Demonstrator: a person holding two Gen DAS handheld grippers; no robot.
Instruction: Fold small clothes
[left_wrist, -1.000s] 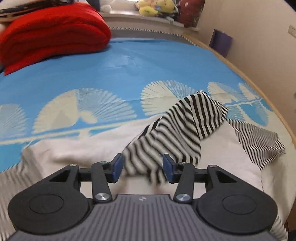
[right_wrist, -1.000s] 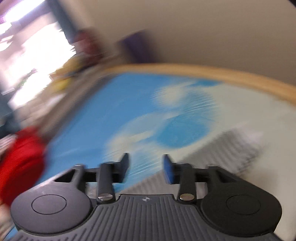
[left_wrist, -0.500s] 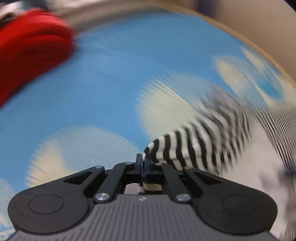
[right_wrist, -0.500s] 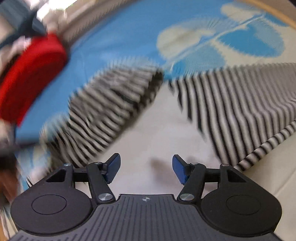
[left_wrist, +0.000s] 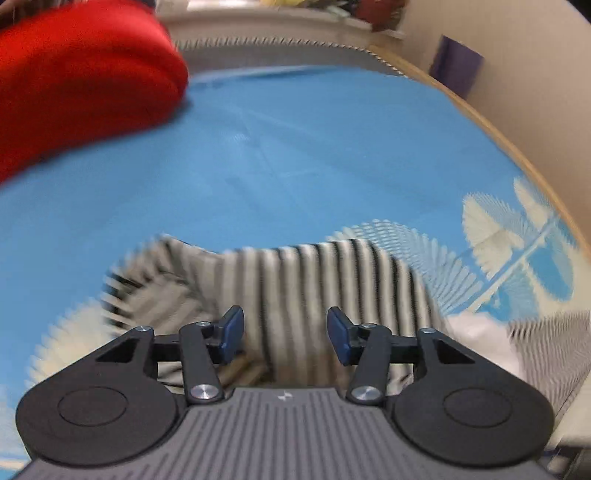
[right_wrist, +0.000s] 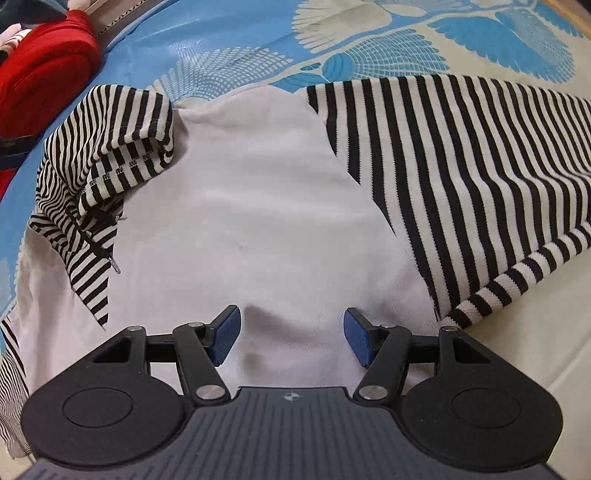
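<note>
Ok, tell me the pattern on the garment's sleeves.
Black-and-white stripes on the sleeves; the garment's body is plain white. Clearest in the right wrist view.

Motion blur smears the striped sleeve (left_wrist: 314, 288) in the left view; the red bedding (left_wrist: 81, 81) is cut off.

shirt (right_wrist: 258, 177): soft matt knit cloth, ribbed striped cuff | sheet (left_wrist: 295, 155): smooth woven cloth, faint sheen | blanket (left_wrist: 74, 74): plush red fabric (blurred) | pads (right_wrist: 225, 339): blue, finely textured | gripper (right_wrist: 291, 338): matt black plastic, shiny metal screws
</note>
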